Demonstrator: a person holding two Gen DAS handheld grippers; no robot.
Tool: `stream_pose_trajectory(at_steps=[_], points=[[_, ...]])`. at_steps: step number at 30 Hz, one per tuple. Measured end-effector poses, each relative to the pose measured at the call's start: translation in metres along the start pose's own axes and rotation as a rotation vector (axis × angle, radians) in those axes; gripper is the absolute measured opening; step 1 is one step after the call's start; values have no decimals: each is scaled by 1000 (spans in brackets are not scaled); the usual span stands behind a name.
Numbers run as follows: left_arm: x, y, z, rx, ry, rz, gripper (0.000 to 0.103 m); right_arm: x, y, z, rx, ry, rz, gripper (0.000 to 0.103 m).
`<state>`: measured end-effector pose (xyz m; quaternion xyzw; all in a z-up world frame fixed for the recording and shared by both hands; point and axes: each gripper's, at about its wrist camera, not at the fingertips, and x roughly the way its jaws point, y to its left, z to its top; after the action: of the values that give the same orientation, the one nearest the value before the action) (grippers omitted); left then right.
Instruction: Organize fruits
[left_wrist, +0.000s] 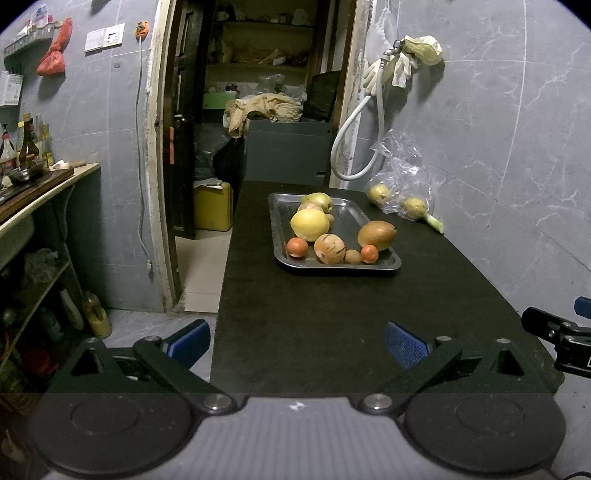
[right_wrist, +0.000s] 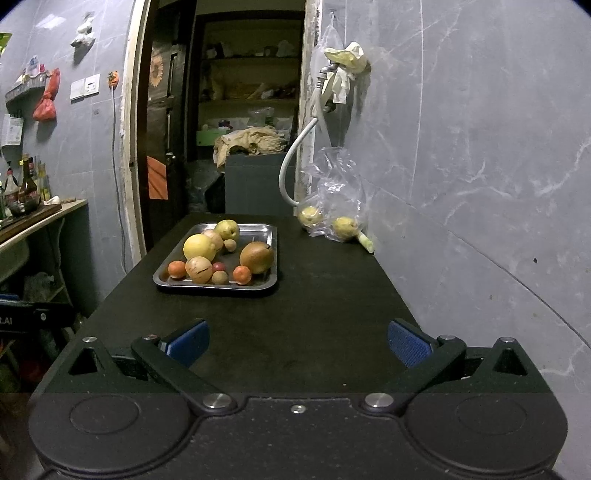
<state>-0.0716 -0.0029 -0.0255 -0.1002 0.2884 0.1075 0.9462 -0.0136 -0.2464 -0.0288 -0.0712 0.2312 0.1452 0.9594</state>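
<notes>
Two grippers sit low in their frames, both spread wide with nothing between the blue pads: the left gripper (left_wrist: 297, 345) over the near edge of the black table (left_wrist: 332, 332), the right gripper (right_wrist: 298, 345) likewise above the tabletop. Past them, mid-frame, a metal tray (right_wrist: 162, 282) holds the fruit — a large yellow citrus (right_wrist: 199, 246), a brown pear (right_wrist: 256, 257), a green-yellow pear (right_wrist: 227, 229), a striped tan fruit (right_wrist: 198, 270) and two small orange ones (right_wrist: 242, 274). Further back, right of centre, a clear plastic bag (right_wrist: 334, 184) against the grey wall holds two more yellowish fruits (right_wrist: 345, 226) — well apart from the tray.
</notes>
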Motion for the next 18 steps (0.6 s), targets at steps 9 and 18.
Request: stream_pose_trajectory(at_steps=[9, 18], points=[[0, 0, 0, 1, -1, -1, 103, -1, 1, 0, -4, 3, 0, 102], [0, 1, -1, -3, 0, -3, 103, 1, 2, 0, -14, 7, 9, 102]])
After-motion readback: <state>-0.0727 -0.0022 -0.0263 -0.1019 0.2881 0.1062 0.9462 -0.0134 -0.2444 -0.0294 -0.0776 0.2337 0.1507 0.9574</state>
